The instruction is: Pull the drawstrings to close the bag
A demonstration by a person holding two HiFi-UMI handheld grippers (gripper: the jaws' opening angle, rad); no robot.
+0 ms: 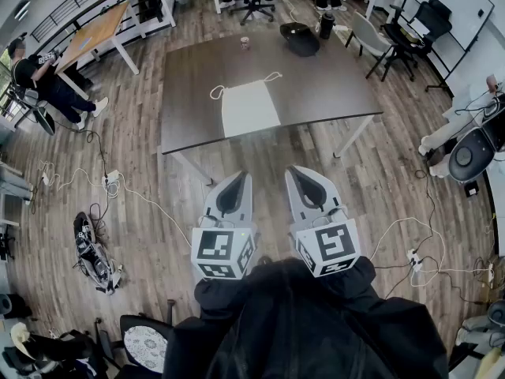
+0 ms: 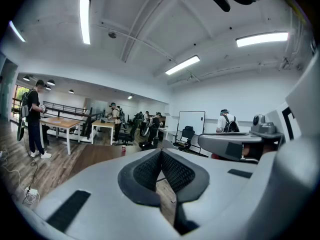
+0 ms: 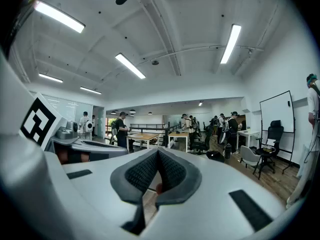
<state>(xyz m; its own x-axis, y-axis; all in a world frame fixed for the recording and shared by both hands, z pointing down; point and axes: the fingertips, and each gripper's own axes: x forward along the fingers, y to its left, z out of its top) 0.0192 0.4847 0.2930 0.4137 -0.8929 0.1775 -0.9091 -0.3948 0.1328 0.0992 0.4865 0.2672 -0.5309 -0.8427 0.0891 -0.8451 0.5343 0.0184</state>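
A flat white drawstring bag (image 1: 250, 107) lies on the dark brown table (image 1: 316, 85), near its front edge. One white cord loop (image 1: 217, 91) sticks out at the bag's far left corner and another (image 1: 273, 76) at its far right corner. My left gripper (image 1: 237, 178) and right gripper (image 1: 299, 172) are held side by side close to my body, over the wooden floor and well short of the table. Both are shut with nothing between the pads. The left gripper (image 2: 161, 154) and right gripper (image 3: 157, 153) point level across the room in their own views, and the bag does not show there.
A small cup (image 1: 245, 43) and a black bag (image 1: 300, 38) sit at the table's far side. Office chairs (image 1: 371, 38) stand at the right. Cables and a power strip (image 1: 110, 178) lie on the floor to the left. A seated person (image 1: 47, 81) is at far left.
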